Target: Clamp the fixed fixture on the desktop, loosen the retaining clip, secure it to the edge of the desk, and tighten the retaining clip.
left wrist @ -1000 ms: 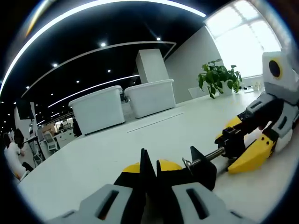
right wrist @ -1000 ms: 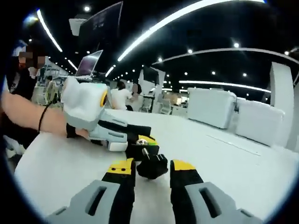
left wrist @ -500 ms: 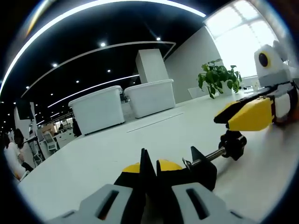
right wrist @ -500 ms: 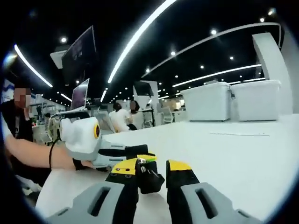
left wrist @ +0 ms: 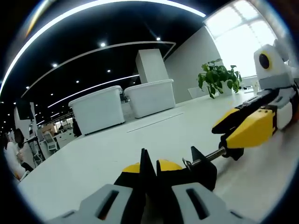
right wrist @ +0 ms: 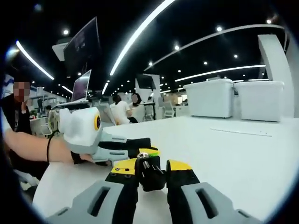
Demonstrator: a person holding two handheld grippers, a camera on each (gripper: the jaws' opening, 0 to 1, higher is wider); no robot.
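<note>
A black clamp fixture lies low over the white table. My left gripper is shut on its near end, yellow pads pressed together. A metal screw rod runs right from the fixture to a black knob. My right gripper comes in from the right, its yellow-tipped jaws set around that knob. In the right gripper view the knob sits gripped between my right gripper's yellow pads. The left gripper reaches in from the left, held by a hand.
Two large white bins stand at the table's far side, with a potted plant by the window. An open laptop and seated people are beyond the table in the right gripper view.
The right gripper, on the knob a second ago, rose above it half a second ago and has come back down around it. The left gripper has held still.
</note>
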